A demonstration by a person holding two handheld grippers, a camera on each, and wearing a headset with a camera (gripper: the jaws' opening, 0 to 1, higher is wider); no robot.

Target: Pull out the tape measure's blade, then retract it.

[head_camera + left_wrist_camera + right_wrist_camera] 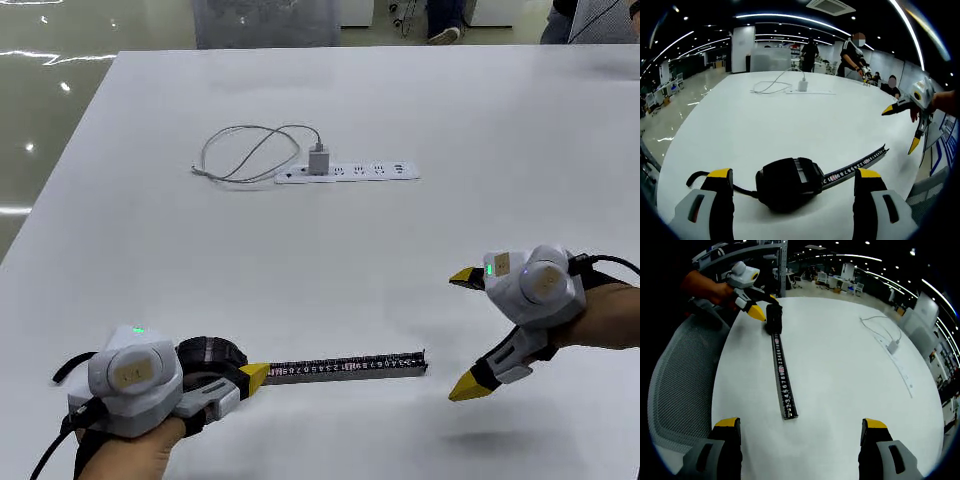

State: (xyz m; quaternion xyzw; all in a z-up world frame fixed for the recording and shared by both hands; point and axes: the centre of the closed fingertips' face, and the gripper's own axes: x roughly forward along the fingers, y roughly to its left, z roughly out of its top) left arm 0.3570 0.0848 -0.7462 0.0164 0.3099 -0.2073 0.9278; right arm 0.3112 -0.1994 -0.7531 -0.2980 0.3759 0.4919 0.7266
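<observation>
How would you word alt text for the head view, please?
A black tape measure lies on a white table, its blade extended rightward. The left hand-held gripper brackets its case, jaws open; the right hand-held gripper hovers open near the blade's tip. A power strip lies farther back.

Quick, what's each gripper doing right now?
Left gripper: open, jaws either side of the tape measure case, not clamping it.
Right gripper: open, holding nothing.
</observation>
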